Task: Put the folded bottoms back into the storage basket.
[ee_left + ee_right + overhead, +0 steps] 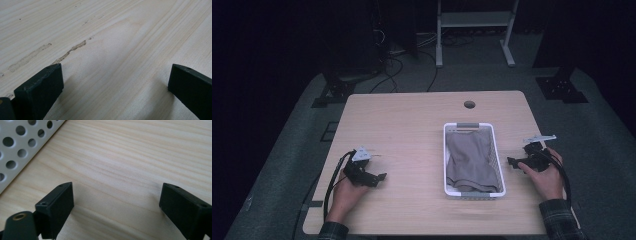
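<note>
A white perforated basket (445,150) sits on the right half of the wooden table (412,125), with a grey folded cloth (469,157) inside it. My right gripper (513,163) rests low on the table just right of the basket, held by a hand in a plaid sleeve. Its jaws stand wide apart with bare wood between them (117,195), and the basket's holed wall (20,142) shows at the upper left. My left gripper (379,176) lies near the table's front left, open over bare wood (116,80).
A round cable hole (469,104) is near the table's far edge. Cables trail from both grippers toward the front edge. Beyond the table are dark floor, cables and a metal frame (474,30).
</note>
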